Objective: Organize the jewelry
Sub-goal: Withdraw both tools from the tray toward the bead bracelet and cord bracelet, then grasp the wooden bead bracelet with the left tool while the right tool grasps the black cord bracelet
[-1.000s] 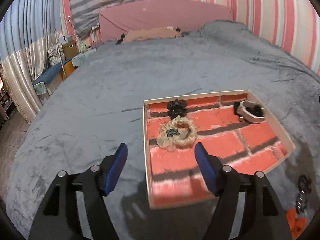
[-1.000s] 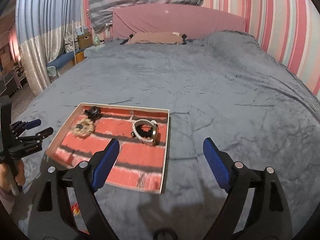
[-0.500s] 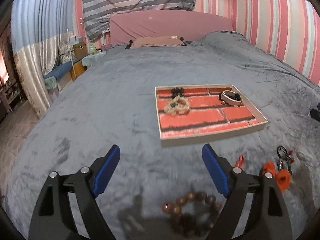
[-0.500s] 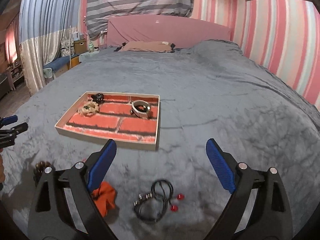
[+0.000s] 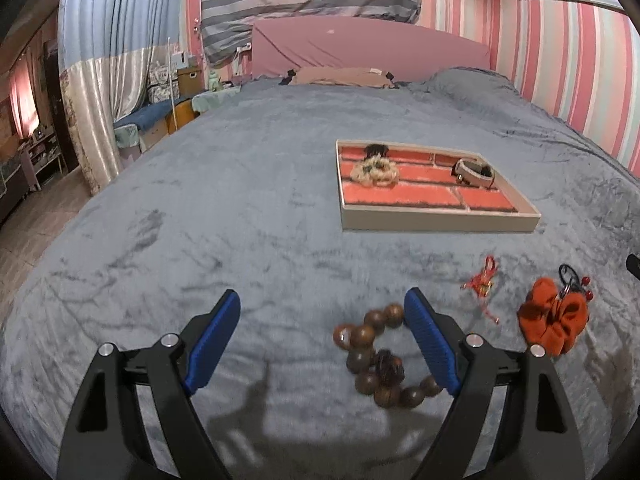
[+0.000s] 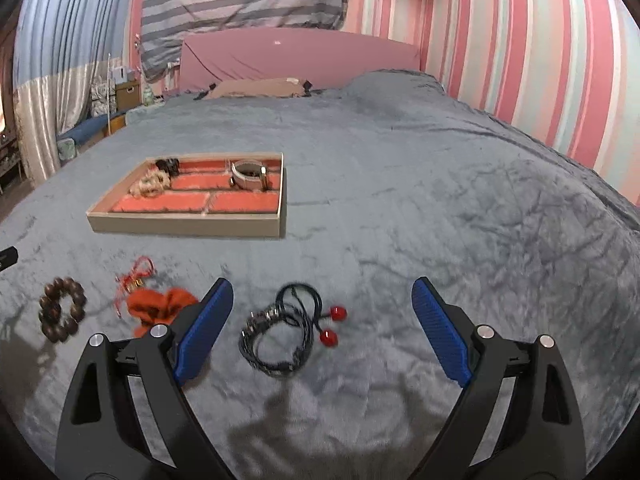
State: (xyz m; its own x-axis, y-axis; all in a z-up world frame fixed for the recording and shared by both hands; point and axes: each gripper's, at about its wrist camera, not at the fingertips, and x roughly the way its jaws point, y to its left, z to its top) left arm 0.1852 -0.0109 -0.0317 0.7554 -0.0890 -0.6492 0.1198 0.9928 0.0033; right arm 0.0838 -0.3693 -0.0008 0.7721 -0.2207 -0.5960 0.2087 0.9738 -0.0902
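Grey bed, pink headboard, striped walls, curtains

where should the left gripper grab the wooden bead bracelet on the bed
Probably from above: the bead bracelet lies flat on the blanket. Straddle one side of the ring, one finger inside and one outside. The open left gripper is nearest its left arc.

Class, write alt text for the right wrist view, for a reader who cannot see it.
An open right gripper hovers over a grey blanket, above a black cord hair tie with two red beads. To its left lie an orange scrunchie, a red string charm and a wooden bead bracelet; beyond, a brick-patterned tray holds three accessories.
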